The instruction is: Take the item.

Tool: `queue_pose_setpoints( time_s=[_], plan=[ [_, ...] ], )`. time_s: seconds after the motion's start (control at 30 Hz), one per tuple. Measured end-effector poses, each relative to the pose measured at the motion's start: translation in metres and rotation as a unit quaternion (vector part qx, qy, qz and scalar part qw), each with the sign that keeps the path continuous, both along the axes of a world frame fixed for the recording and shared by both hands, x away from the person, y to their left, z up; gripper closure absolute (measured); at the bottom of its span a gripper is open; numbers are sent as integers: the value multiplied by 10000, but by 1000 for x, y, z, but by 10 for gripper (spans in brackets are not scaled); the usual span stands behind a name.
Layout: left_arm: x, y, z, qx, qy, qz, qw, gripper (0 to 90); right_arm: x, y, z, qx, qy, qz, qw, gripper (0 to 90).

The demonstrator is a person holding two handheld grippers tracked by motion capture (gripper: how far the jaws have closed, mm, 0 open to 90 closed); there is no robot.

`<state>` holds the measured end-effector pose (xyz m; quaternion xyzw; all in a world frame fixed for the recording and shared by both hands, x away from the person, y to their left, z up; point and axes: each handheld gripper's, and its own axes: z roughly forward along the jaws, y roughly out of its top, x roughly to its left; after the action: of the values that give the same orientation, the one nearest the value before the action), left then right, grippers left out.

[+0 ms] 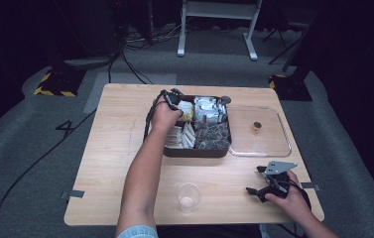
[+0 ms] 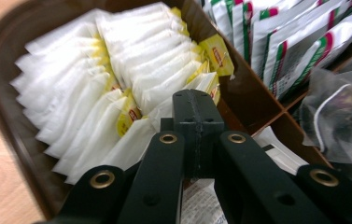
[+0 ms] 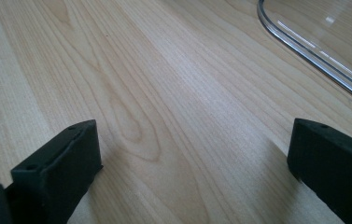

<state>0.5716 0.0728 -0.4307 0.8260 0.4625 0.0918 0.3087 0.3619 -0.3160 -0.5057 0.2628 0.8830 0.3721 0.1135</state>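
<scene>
Left gripper (image 2: pixel 197 100) closed among tea bags (image 2: pixel 117 79), tray wall (image 2: pixel 253 93) beside.

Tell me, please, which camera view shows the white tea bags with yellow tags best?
The left gripper view: the tea bags stand close up in rows in their compartment of the brown tray, tags readable as yellow. The high view shows them small, partly behind the hand.

The table (image 1: pixel 125 163) is seen from above its near edge, looking forward and down. The brown tray (image 2: pixel 5 70) is viewed from very close along the left gripper (image 2: pixel 197 126). Bare tabletop beside the clear tray (image 3: pixel 313 51) is shared with the right gripper view.
</scene>
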Motion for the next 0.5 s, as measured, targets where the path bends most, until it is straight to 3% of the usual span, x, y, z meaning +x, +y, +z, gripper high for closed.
queue_pose_setpoints(
  time_s=[0.23, 0.5],
  plan=[
    [-3, 11, 15, -112, -160, -114, 9997, 900, 0, 0, 0, -1, -1, 1, 10000, 29],
    [-13, 18, 49, -323, -448, -440, 9975, 900, 0, 0, 0, 2, 3, -1, 10000, 29]
  ],
)
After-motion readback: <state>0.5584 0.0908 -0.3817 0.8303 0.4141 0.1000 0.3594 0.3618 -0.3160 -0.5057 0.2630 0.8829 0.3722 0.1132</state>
